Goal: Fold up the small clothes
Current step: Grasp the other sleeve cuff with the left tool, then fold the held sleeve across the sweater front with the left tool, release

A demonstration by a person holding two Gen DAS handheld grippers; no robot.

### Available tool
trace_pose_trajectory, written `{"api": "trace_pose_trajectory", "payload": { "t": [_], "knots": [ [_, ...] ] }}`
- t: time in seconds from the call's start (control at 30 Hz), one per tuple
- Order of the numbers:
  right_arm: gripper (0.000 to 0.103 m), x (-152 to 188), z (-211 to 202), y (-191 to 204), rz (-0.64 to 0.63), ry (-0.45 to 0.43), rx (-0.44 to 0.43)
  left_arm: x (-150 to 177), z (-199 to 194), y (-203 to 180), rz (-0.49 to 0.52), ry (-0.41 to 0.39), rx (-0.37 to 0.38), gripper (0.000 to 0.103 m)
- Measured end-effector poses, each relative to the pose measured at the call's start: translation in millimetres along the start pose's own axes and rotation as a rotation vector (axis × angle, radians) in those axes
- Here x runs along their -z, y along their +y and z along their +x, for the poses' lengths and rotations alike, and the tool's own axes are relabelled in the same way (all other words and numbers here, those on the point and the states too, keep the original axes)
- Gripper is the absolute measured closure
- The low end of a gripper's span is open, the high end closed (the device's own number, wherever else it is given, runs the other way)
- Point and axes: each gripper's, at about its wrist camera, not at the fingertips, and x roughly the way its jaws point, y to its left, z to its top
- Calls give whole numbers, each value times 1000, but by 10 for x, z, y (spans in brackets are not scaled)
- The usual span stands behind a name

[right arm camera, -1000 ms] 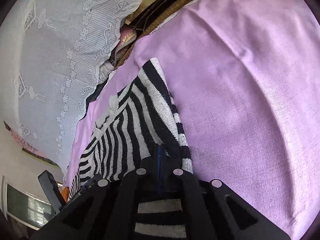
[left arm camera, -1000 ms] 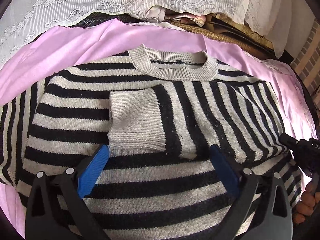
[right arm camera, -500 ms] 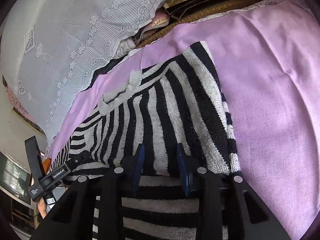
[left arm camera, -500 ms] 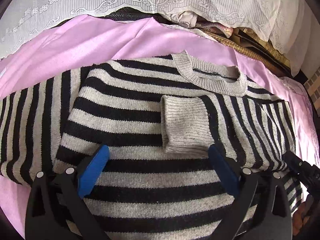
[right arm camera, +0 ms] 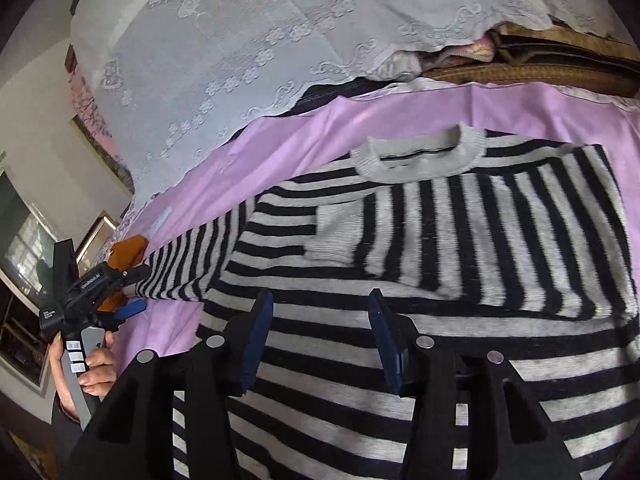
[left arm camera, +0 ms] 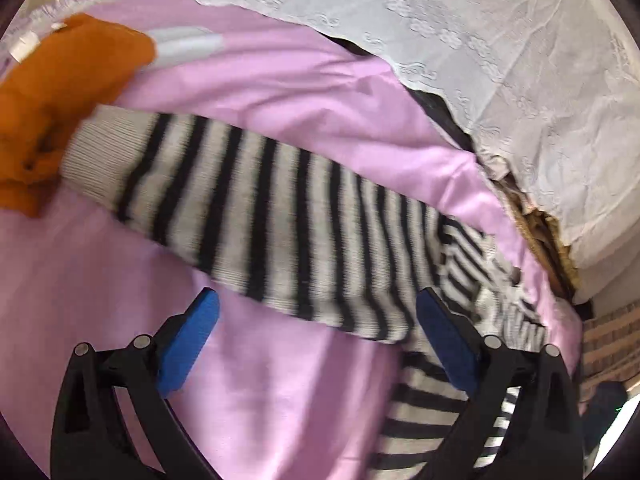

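Observation:
A black-and-grey striped sweater [right arm camera: 440, 280] lies flat on the pink sheet [right arm camera: 280, 152], neck away from me. One sleeve is folded across its chest, its grey cuff [right arm camera: 336, 236] near the middle. The other sleeve [left arm camera: 256, 208] stretches out sideways over the sheet, its cuff [left arm camera: 100, 152] beside an orange cloth [left arm camera: 60, 92]. My left gripper [left arm camera: 316, 344] is open and empty, just short of that outstretched sleeve; it also shows in the right wrist view [right arm camera: 132, 300]. My right gripper [right arm camera: 320, 344] is open and empty above the sweater's lower body.
A white lace cloth [right arm camera: 260, 40] covers piled things along the far edge of the sheet. A woven mat edge [right arm camera: 540, 68] and dark fabric show under it. A brick wall [left arm camera: 608, 344] stands at the right. A window [right arm camera: 24, 252] is at the left.
My left gripper has swung left from over the sweater's body to the outstretched sleeve. My right gripper has opened, let go of the sweater's edge and now faces its front.

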Motion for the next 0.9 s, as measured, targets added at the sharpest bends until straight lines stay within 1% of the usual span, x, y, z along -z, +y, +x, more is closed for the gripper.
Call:
{"api": "trace_pose_trajectory", "payload": {
  "t": [0.03,0.07,0.1,0.17,0.23,0.3,0.37,0.47,0.53,0.57,0.6,0.63,0.67,0.7,0.73,0.77,0.8,0.83,0.87,0.9],
  "knots": [
    [53,-14,68,147,-16,9,-19,-3,-49,102,23,-19,-53,7],
    [53,-23,148,296,-37,18,-35,-17,-87,236,19,-29,-83,7],
    [53,-25,233,443,-60,29,-48,-37,-111,393,-8,-29,-93,7],
    [53,5,413,706,-101,55,-62,-94,-85,657,-83,-14,-81,7],
    [53,68,574,918,-145,86,-67,-167,-21,849,-122,-11,-80,7],
    [53,140,703,1104,-197,109,-67,-233,41,930,-131,-20,-70,6],
    [53,197,832,1294,-263,127,-55,-289,60,921,-108,-44,-81,6],
    [53,271,1014,1601,-397,151,-27,-366,84,937,-109,-79,-76,8],
    [53,348,1110,1826,-499,155,3,-395,80,965,-114,-96,-78,24],
    [53,387,1157,1937,-551,150,16,-408,77,963,-105,-103,-87,44],
    [53,422,1201,2030,-597,145,27,-416,71,966,-94,-107,-98,57],
    [53,449,1242,2112,-638,139,42,-420,66,962,-86,-111,-104,58],
    [53,467,1286,2174,-669,134,60,-421,59,954,-83,-113,-101,65],
    [53,479,1338,2218,-686,137,79,-421,41,961,-81,-116,-94,75],
    [53,475,1396,2229,-687,149,91,-427,21,951,-78,-118,-81,81],
    [63,458,1439,2211,-674,162,95,-431,-12,939,-74,-126,-74,84],
    [87,431,1465,2179,-655,174,94,-433,-48,914,-65,-139,-77,85],
    [95,400,1481,2131,-627,185,89,-431,-86,873,-47,-152,-84,86],
    [100,364,1460,2065,-588,193,64,-423,-123,837,-30,-166,-93,87],
    [101,326,1465,2000,-549,203,31,-417,-158,796,-17,-179,-96,89]
  ]
}}
